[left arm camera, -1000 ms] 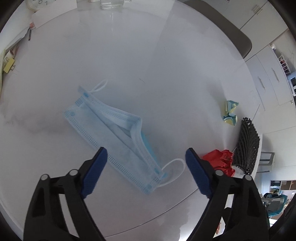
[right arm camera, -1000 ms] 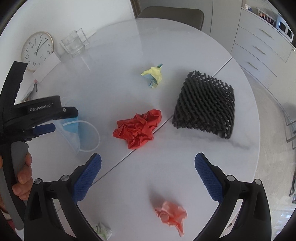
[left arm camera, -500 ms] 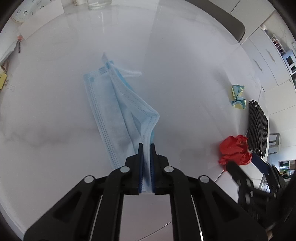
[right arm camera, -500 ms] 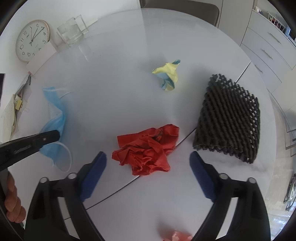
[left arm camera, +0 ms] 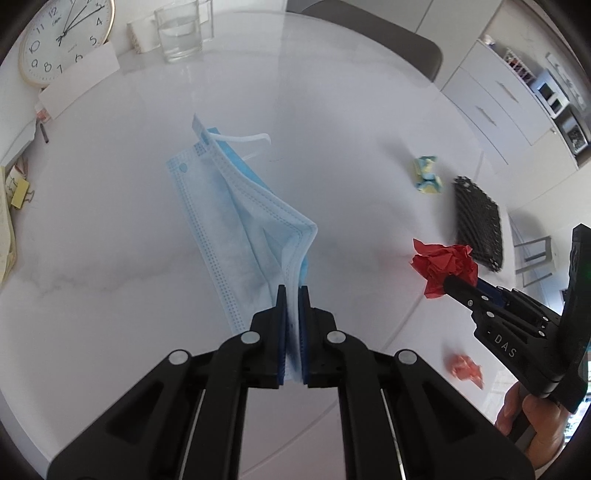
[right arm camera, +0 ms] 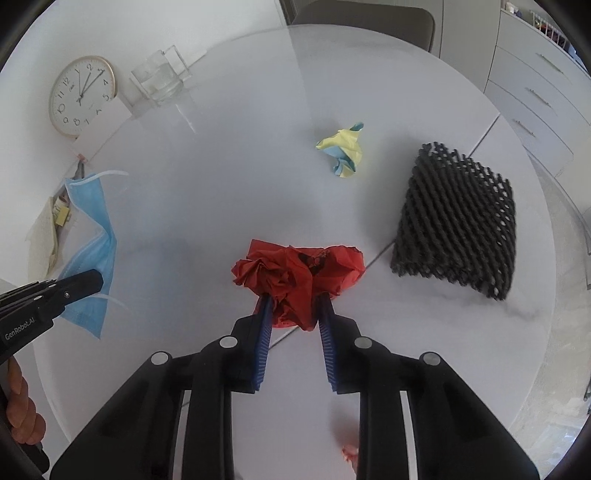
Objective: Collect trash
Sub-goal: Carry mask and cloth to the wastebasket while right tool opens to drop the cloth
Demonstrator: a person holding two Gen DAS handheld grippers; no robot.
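Both pickups are in hand, nothing binned yet as far as the views show. Left gripper (left arm camera: 291,291) is clenched on the near edge of the mask (left arm camera: 236,221); the mask hangs off the jaws, and I can't tell whether its far end with the ear loop is clear of the table (left arm camera: 110,240). Right gripper (right arm camera: 293,308) has just been closing, and the red wad (right arm camera: 295,273) sits squeezed between its pads, so I'd call that a grasp, probably not fully tightened. In the left view the wad looks raised off the surface, with a faint red cast below it. Left on the table: yellow-blue wad (right arm camera: 341,155) far centre, black foam net (right arm camera: 456,218) to the right, pink wad (left arm camera: 467,369) near the right gripper, only a sliver of it at the bottom edge of the right view. So roughly two of five pieces grabbed, three untouched. Containers: no bin or bag visible in either view, so where the drop goes is unknown. Only vessel is a glass (left arm camera: 179,33) at the far left edge beside the clock (left arm camera: 62,37); it appears to hold some water, not trash.
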